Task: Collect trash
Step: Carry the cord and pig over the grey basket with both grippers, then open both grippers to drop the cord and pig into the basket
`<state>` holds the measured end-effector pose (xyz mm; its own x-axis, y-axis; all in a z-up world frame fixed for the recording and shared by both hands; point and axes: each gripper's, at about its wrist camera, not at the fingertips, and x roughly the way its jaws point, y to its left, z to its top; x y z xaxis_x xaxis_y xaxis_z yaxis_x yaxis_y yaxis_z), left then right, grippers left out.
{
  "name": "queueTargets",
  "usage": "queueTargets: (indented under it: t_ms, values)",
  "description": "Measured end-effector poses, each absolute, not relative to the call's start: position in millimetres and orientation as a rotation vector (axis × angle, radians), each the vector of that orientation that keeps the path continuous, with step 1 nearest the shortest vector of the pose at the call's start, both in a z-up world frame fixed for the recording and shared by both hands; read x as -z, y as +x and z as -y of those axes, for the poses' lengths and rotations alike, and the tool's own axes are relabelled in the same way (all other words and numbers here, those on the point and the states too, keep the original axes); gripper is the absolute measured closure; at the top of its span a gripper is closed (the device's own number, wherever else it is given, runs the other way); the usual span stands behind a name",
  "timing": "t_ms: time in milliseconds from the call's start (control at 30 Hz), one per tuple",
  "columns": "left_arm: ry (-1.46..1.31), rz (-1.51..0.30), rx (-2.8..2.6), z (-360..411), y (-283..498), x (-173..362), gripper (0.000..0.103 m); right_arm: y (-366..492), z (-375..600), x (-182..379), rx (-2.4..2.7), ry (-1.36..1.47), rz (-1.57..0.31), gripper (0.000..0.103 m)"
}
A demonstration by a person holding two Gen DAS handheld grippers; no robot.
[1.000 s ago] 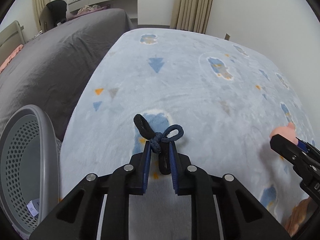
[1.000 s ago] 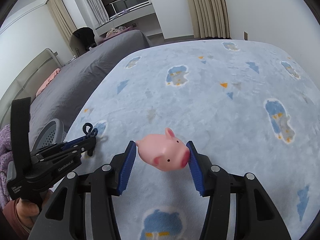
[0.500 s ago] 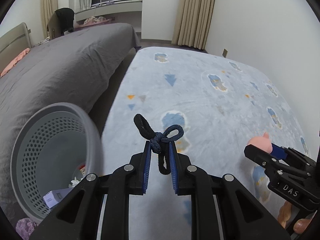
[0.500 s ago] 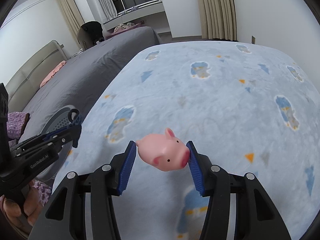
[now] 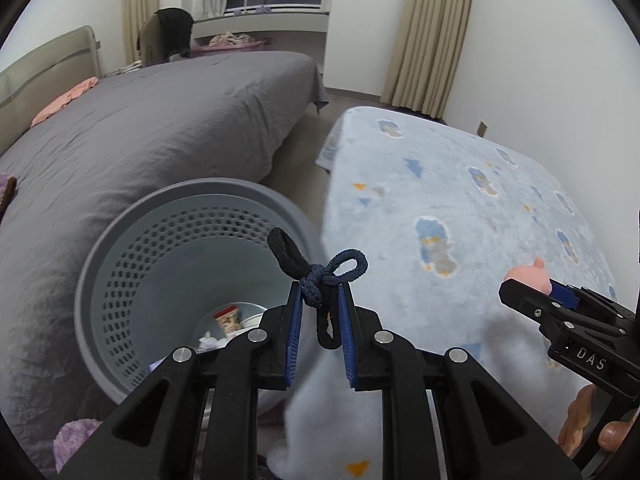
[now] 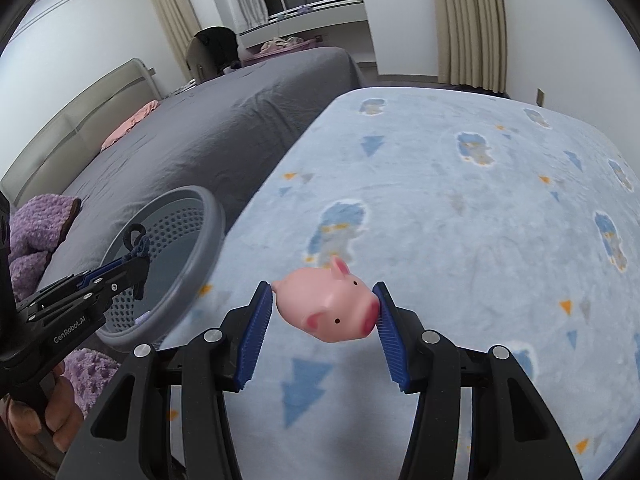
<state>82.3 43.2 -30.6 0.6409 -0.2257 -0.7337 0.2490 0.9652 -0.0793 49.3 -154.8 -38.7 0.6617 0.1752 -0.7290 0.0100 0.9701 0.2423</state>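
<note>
Left wrist view is showing the grey perforated bin (image 5: 120,264) low on the left, beside the bed (image 5: 160,120). The left gripper (image 5: 319,312) is clamping the knotted hair ties (image 5: 320,272), its jaws close together, and the ties are hanging just over the bin's near rim. Further right, over the blue rug (image 6: 440,200), the right gripper (image 6: 324,312) is pinching the pink pig toy (image 6: 328,308) sideways, well apart from the bin. So the left hand is nearer for dropping first.

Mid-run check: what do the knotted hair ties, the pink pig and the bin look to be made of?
Hair ties: fabric-covered elastic, matte, ribbed weave showing. Pig: probably soft vinyl or rubber, smooth with a slight sheen. Bin: grey moulded plastic, perforated wall, matte.
</note>
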Motion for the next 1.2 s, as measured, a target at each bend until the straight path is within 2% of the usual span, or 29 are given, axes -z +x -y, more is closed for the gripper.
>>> queueTargets:
  t_ms: [500, 933, 967, 1067, 1133, 1167, 1200]
  values:
    - [-0.019, -0.844, 0.068, -137.2, 106.6, 34.2, 0.084, 112.3, 37.7, 29.8, -0.308, 0.104, -0.868, 0.053]
    - [-0.056, -0.885, -0.007, -184.3, 129.0, 43.9, 0.076, 150.7, -19.4, 37.9, -0.378, 0.053, -0.89, 0.053]
    - [-0.057, -0.885, -0.008, -186.3, 129.8, 44.1, 0.074, 151.5, -20.3, 37.8, -0.377, 0.05, -0.891, 0.053]
    - [-0.06, -0.887, -0.017, -190.5, 131.0, 44.3, 0.058, 153.2, -21.8, 38.6, -0.376, 0.046, -0.894, 0.052]
    - [-0.059, -0.883, -0.03, -192.4, 130.5, 43.9, 0.038, 153.1, -22.5, 38.9, -0.371, 0.046, -0.894, 0.047]
    - [-0.058, -0.877, -0.036, -193.4, 129.6, 43.1, 0.036, 152.2, -22.2, 38.9, -0.367, 0.05, -0.89, 0.042]
    - [-0.057, -0.874, -0.038, -194.1, 129.2, 42.5, 0.036, 152.0, -22.4, 39.0, -0.365, 0.052, -0.889, 0.042]
